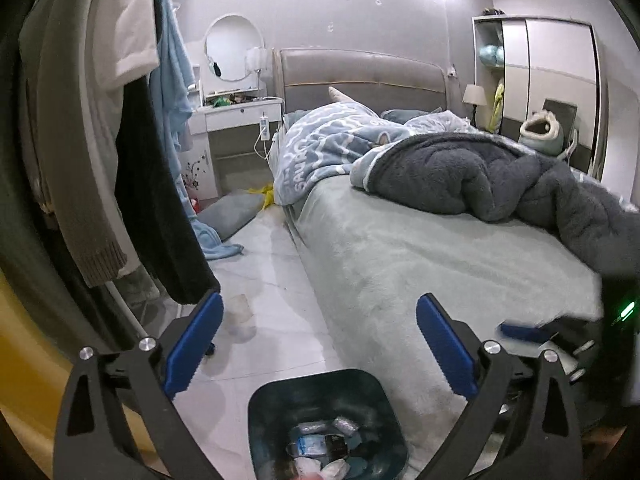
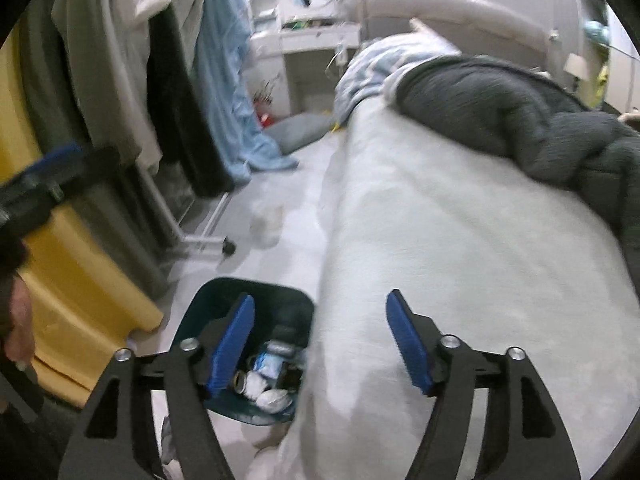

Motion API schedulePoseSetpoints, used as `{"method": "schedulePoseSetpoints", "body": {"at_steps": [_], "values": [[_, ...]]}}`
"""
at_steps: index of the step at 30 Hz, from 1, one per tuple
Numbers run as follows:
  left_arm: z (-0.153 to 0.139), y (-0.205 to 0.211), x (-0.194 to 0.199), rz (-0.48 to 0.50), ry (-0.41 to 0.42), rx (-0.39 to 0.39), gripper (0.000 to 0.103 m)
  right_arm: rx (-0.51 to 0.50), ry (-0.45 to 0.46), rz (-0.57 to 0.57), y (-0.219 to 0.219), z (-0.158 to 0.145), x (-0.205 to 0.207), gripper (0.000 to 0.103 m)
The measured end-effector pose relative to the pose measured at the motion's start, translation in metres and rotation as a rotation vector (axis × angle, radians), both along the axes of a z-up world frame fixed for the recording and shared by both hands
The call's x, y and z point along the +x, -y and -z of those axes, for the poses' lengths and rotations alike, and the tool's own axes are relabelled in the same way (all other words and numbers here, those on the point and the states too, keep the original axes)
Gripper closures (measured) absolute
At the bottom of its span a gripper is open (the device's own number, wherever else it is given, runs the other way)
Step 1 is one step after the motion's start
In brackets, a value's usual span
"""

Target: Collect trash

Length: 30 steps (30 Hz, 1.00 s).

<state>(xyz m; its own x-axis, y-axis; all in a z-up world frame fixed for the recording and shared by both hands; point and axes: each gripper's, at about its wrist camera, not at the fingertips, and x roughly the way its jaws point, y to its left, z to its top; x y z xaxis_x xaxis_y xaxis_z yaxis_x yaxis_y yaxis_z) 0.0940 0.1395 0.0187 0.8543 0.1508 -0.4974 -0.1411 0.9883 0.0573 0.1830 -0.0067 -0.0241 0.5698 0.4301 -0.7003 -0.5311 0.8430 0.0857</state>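
Between the bed [image 1: 420,264] and the rack of hanging clothes [image 1: 120,160] we have only a narrow lane of pale, glossy floor tile [image 1: 272,248], pinched further back by a grey cushion [image 1: 230,212] and a trailing blue towel [image 1: 216,244]. Our teal bin [image 1: 324,396] stands on that tile, close against the straight edge of the mattress; it is a smooth, rounded-square tub, and the trash [image 1: 320,446] lies inside it, crumpled wrappers and what may be a small can, though the right view is too blurred to be sure. We hold the left gripper [image 1: 320,344] above the bin with its ridged blue pads spread wide and nothing between them. Our right gripper [image 2: 320,340] is likewise released and empty, its left pad over the bin's mouth and its right pad over the bed. A soft, napped pale-green cover wraps the mattress, with a heaped dark grey fleece [image 1: 500,176] and a blue patterned blanket [image 1: 320,152] further up. To the left, a smooth yellow container [image 2: 80,280] crowds the bin's other side.
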Motion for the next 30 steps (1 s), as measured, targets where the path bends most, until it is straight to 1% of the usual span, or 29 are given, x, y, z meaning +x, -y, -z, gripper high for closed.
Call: {"method": "schedulePoseSetpoints", "body": {"at_steps": [1, 3, 4, 8, 11, 16, 21, 26, 30], "values": [[0.0, 0.005, -0.001, 0.003, 0.001, 0.007, 0.004, 0.006, 0.016, 0.012, 0.01, -0.005, -0.002, 0.027], [0.002, 0.014, -0.005, 0.014, 0.004, -0.008, 0.004, 0.009, 0.048, 0.03, 0.026, -0.012, -0.008, 0.023], [0.003, 0.016, -0.006, 0.011, 0.004, -0.011, 0.004, 0.008, 0.062, 0.039, 0.035, -0.015, -0.01, 0.022], [0.005, 0.027, -0.012, -0.027, 0.008, 0.004, 0.004, 0.039, 0.108, 0.083, 0.07, -0.031, -0.022, 0.013], [0.008, 0.038, -0.015, -0.031, -0.004, 0.004, 0.004, 0.041, 0.144, 0.108, 0.093, -0.039, -0.034, 0.012], [0.011, 0.048, -0.023, -0.028, -0.013, -0.014, 0.003, 0.056, 0.201, 0.125, 0.125, -0.051, -0.058, 0.007], [0.012, 0.053, -0.029, -0.04, -0.029, -0.043, 0.003, 0.084, 0.216, 0.149, 0.151, -0.053, -0.074, 0.006], [0.013, 0.06, -0.038, -0.036, -0.031, -0.044, 0.003, 0.097, 0.23, 0.16, 0.168, -0.054, -0.089, 0.003], [0.012, 0.062, -0.046, -0.044, -0.015, -0.051, 0.003, 0.115, 0.249, 0.166, 0.179, -0.058, -0.098, 0.003]]}}
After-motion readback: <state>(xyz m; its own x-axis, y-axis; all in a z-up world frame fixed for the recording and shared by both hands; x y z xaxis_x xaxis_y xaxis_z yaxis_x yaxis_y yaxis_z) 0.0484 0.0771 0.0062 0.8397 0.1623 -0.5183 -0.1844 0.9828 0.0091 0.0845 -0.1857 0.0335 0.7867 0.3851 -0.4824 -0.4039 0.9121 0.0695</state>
